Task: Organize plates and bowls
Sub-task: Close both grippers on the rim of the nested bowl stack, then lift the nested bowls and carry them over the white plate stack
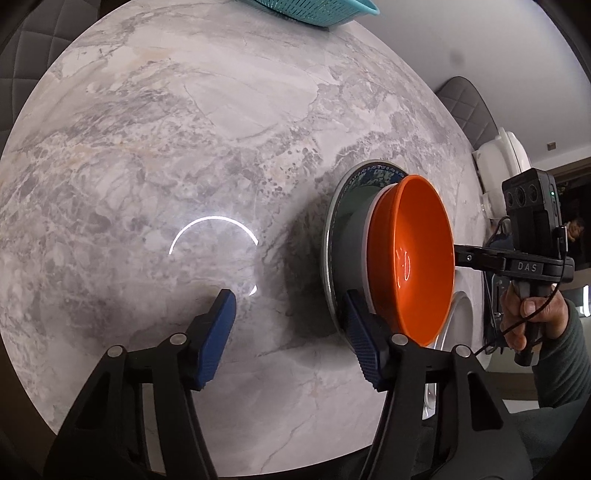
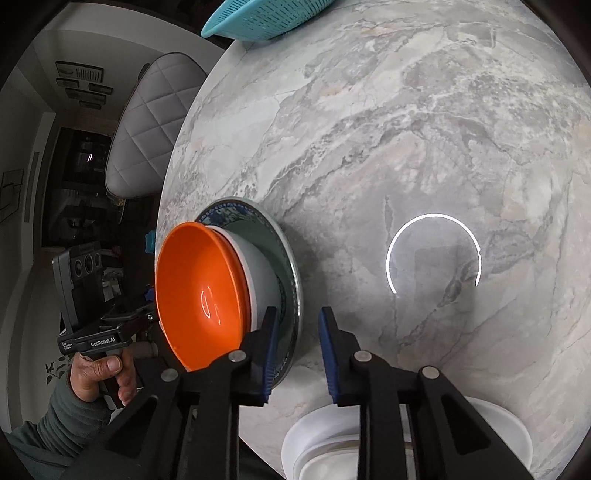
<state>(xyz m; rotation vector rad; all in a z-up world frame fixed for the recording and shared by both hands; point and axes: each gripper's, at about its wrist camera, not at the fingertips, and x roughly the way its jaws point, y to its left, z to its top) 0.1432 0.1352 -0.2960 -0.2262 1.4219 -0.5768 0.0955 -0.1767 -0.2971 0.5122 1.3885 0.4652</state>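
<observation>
Tools open over marble table; quilted chair beside.

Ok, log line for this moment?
orange bowl nested in white bowl on patterned plate | left tongs open | right tongs open | white dishes near edge

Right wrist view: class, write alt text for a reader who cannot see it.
An orange bowl sits nested in a white bowl on a blue-patterned plate near the marble table edge. The right tongs, open, hover beside the plate. The left tongs reach in from the far side; a teal colander sits beyond.
</observation>
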